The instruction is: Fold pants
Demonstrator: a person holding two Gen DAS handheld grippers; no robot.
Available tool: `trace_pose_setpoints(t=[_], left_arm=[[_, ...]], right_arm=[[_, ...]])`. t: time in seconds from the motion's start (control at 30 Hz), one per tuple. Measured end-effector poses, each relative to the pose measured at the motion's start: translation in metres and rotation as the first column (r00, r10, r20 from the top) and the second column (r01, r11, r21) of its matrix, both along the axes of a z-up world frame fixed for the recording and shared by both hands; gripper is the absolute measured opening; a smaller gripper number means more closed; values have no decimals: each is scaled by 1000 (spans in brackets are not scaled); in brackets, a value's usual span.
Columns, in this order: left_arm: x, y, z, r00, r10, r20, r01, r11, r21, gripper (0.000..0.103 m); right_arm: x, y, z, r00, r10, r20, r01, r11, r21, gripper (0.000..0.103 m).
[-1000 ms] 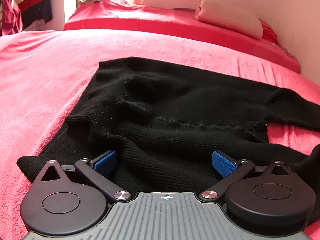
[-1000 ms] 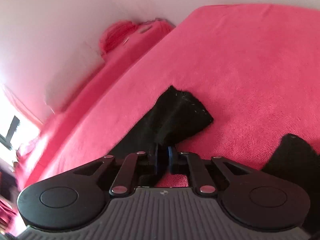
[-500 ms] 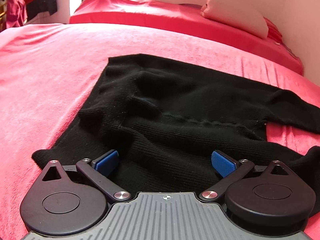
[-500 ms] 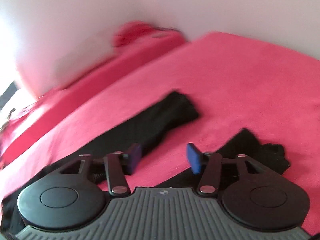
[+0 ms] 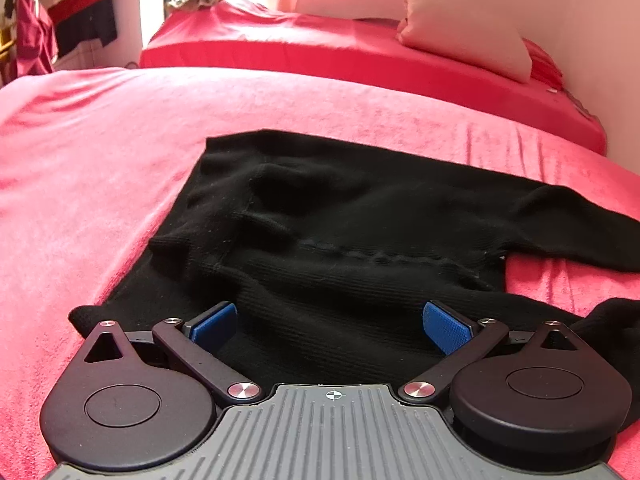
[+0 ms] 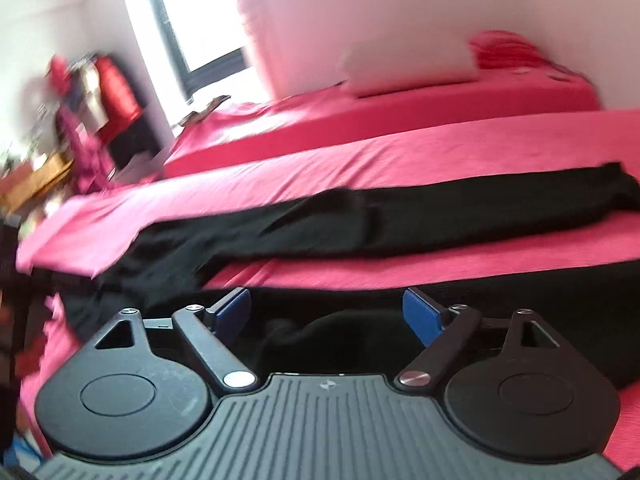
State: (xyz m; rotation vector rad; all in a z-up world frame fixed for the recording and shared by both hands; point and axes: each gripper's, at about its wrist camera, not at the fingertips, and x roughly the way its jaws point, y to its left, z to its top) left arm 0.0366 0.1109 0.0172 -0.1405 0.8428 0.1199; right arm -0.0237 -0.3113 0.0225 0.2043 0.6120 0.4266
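Observation:
Black knit pants (image 5: 340, 224) lie rumpled on a red bedspread (image 5: 80, 184), waist end toward the left, legs running off to the right. My left gripper (image 5: 330, 320) hovers over the near edge of the pants, open, blue pads wide apart with only cloth beneath. In the right wrist view the picture is motion-blurred: one pant leg (image 6: 400, 220) stretches across the bed and another dark part of the pants (image 6: 520, 300) lies under my right gripper (image 6: 326, 308). Its jaws are opening, and nothing is pinched between the pads.
A second red-covered bed (image 5: 360, 48) with a pale pillow (image 5: 464, 48) stands behind, against a white wall. Clothes hang at the far left (image 5: 48, 32) beside a bright window (image 6: 200, 20). The bed's left edge (image 6: 36, 256) drops off near a wooden piece of furniture.
My right gripper let go of the pant leg's end, opened wide and swung left, rolling level, so it now looks along the bed. My left gripper rose slightly, still open.

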Motion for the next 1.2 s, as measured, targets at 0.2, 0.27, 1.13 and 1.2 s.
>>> trace_pose_setpoints(t=[0.2, 0.27, 1.13, 1.2], left_arm=[[0, -1, -10, 999, -14, -35, 14, 1000, 8, 103], [0, 3, -19, 998, -11, -63, 12, 1000, 10, 103], [-52, 49, -9, 988, 12, -153, -79, 897, -436, 103], [-50, 53, -12, 990, 31, -139, -93, 884, -459, 103]], right_arm=[[8, -14, -25, 992, 27, -126, -29, 1000, -12, 87], [5, -39, -28, 993, 15, -116, -8, 998, 56, 87], [-38, -138, 11, 910, -350, -220, 391, 903, 178, 92], [-39, -138, 10, 913, -321, -251, 375, 904, 208, 91]])
